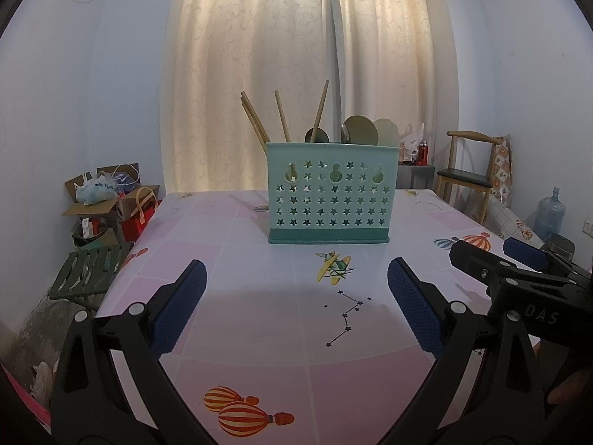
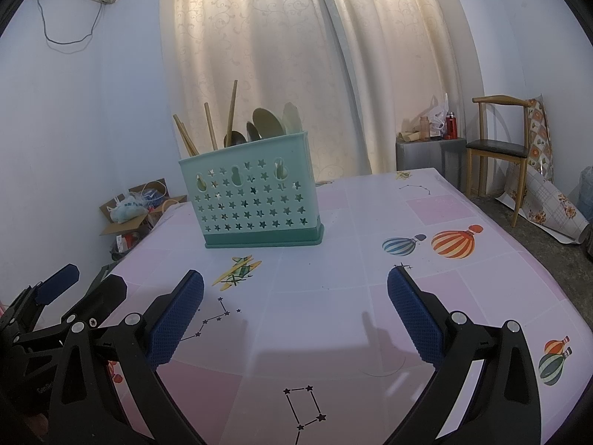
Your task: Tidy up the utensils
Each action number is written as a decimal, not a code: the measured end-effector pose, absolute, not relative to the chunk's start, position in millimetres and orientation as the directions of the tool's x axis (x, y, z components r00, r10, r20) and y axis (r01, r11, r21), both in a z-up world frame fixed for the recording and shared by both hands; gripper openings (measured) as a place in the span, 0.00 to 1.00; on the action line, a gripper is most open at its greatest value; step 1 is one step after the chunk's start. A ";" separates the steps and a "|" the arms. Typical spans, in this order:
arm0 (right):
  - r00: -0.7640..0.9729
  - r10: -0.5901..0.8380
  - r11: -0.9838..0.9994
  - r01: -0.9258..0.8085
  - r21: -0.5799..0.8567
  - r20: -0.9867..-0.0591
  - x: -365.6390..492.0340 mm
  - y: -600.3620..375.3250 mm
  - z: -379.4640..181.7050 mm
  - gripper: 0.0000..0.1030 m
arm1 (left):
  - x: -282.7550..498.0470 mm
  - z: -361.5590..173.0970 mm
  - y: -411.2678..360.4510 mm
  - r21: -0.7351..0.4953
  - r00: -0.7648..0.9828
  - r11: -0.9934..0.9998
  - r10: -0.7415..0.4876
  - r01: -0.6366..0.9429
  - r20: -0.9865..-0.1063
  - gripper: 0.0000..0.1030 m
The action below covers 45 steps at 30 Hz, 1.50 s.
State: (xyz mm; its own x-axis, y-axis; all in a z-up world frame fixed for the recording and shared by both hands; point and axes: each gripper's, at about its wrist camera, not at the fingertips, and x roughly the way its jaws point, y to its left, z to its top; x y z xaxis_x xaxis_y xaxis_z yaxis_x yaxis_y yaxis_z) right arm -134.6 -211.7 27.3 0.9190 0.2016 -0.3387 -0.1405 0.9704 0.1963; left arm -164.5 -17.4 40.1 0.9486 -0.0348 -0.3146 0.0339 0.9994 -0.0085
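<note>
Standing ahead of both grippers, the utensil caddy (image 1: 328, 193) is seen holding chopsticks (image 1: 255, 120) and spoons (image 1: 359, 130). The left gripper (image 1: 296, 296) and right gripper (image 2: 295, 302) are held spread apart, empty.

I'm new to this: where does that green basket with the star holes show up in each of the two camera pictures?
Left wrist view: the green basket stands centre frame, facing the camera squarely.
Right wrist view: the basket sits left of centre, turned so a corner shows.
Shared landmark: the yellow airplane print on the tablecloth just in front of it.
</note>
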 end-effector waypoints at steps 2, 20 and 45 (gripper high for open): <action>0.919 0.202 0.970 -0.141 0.196 -0.339 -134.8 -211.9 27.4 0.94 | -163.9 39.9 -17.4 -0.008 0.948 0.999 -0.034 0.033 -0.315 0.92; 0.918 0.202 0.970 -0.141 0.196 -0.340 -134.4 -212.5 27.8 0.94 | -165.7 39.6 -16.5 -0.010 0.947 0.999 -0.032 0.030 -0.319 0.92; 0.917 0.203 0.970 -0.141 0.197 -0.342 -133.7 -213.5 26.9 0.94 | -167.5 36.2 -10.6 -0.017 0.947 1.000 -0.026 0.022 -0.321 0.92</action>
State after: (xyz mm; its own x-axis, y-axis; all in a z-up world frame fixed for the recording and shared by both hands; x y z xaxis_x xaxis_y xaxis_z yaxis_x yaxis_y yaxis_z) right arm -133.7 -213.5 26.9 0.9175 0.2026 -0.3423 -0.1409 0.9703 0.1967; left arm -167.5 -10.6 36.2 0.9468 -0.0261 -0.3206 0.0218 0.9996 -0.0170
